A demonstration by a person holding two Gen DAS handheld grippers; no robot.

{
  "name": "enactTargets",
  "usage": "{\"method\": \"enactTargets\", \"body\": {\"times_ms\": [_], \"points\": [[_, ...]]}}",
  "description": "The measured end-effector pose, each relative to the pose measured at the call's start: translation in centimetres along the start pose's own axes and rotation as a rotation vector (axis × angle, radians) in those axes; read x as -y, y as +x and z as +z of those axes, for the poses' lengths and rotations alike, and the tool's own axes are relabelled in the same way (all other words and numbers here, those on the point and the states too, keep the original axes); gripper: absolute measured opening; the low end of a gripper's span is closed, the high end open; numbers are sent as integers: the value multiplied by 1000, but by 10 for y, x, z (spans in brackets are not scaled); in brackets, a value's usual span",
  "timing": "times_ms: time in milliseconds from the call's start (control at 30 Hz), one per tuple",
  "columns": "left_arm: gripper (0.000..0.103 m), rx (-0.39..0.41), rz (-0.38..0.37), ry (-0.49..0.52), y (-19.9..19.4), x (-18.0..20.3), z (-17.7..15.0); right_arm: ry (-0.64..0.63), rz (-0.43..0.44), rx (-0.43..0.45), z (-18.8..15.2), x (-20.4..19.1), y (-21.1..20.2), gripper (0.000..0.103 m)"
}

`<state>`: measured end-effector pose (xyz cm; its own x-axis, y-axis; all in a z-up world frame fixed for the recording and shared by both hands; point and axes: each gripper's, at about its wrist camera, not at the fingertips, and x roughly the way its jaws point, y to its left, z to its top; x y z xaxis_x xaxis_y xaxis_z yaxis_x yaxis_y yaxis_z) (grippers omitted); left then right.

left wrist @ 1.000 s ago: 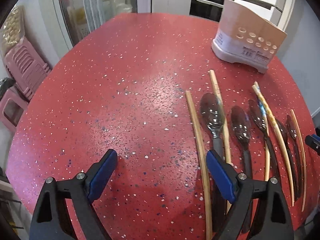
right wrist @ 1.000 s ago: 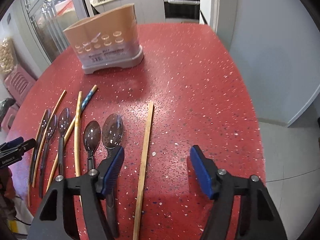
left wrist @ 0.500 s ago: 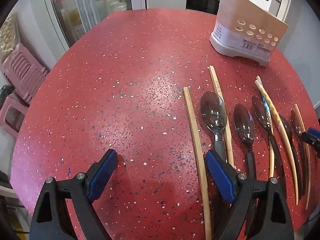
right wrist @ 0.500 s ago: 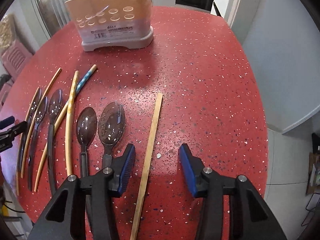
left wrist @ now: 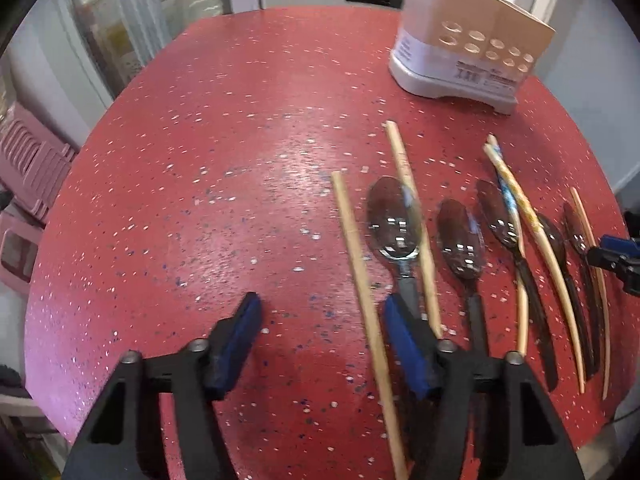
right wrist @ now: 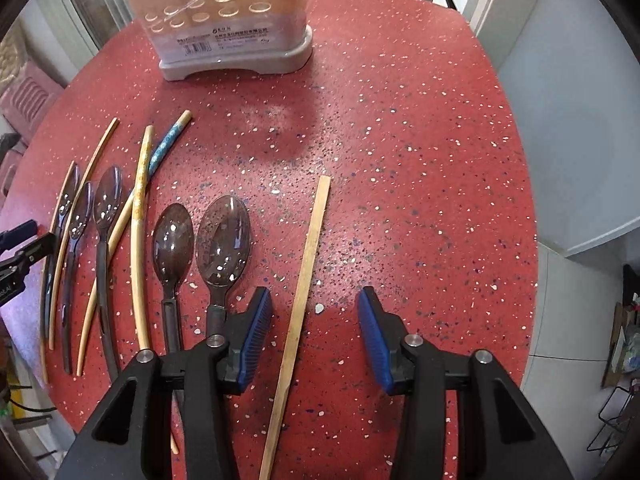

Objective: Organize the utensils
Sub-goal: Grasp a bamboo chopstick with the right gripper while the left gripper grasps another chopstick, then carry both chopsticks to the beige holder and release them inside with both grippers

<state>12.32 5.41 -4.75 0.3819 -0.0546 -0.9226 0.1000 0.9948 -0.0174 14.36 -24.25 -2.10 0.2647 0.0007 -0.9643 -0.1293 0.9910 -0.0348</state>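
Dark translucent spoons and wooden chopsticks lie in a row on the red speckled table (left wrist: 208,168). A utensil holder (right wrist: 232,28) with round holes stands at the back; it also shows in the left wrist view (left wrist: 468,60). My right gripper (right wrist: 316,332) is open, low over the table, its jaws on either side of a flat wooden chopstick (right wrist: 308,264). The largest spoon (right wrist: 222,248) lies just left of it. My left gripper (left wrist: 320,340) is open and empty, with a chopstick (left wrist: 360,272) between its jaws near the right pad.
The table edge curves close on both sides. Pink stools (left wrist: 28,168) stand beyond the left edge. A white wall and floor (right wrist: 580,240) lie to the right. Glass doors (left wrist: 132,20) and kitchen cabinets are behind the table.
Both grippers moved forward and lower toward the table. The right gripper now straddles the flat chopstick. The left gripper's jaws have narrowed somewhat.
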Motion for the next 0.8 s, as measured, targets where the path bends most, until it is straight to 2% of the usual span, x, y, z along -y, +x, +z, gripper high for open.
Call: {"method": "enactTargets", "body": {"times_ms": [67,167,333,400,433,533,633,800], "points": [[75,-22,-8,31,1,7,6,-10,6,-11,0,0,-1,39],[75,-53,-12,59,3,12,16,-27,12,-21,0,-6,-1,29],[65,-103,-28,86,8,18,30,-42,18,-21,3,-10,1,25],[44,-112,-46,107,8,23,35,-45,27,-18,0,-9,0,9],[35,-118,-47,117,9,27,39,-43,30,-18,-1,-8,0,8],[33,-111,-46,112,9,28,43,-33,64,-4,-7,-1,-2,6],[33,-80,-87,49,3,22,34,-11,133,34,-20,11,-5,6],[33,2,-139,-12,-13,15,23,-29,180,131,-28,23,-23,6]]}}
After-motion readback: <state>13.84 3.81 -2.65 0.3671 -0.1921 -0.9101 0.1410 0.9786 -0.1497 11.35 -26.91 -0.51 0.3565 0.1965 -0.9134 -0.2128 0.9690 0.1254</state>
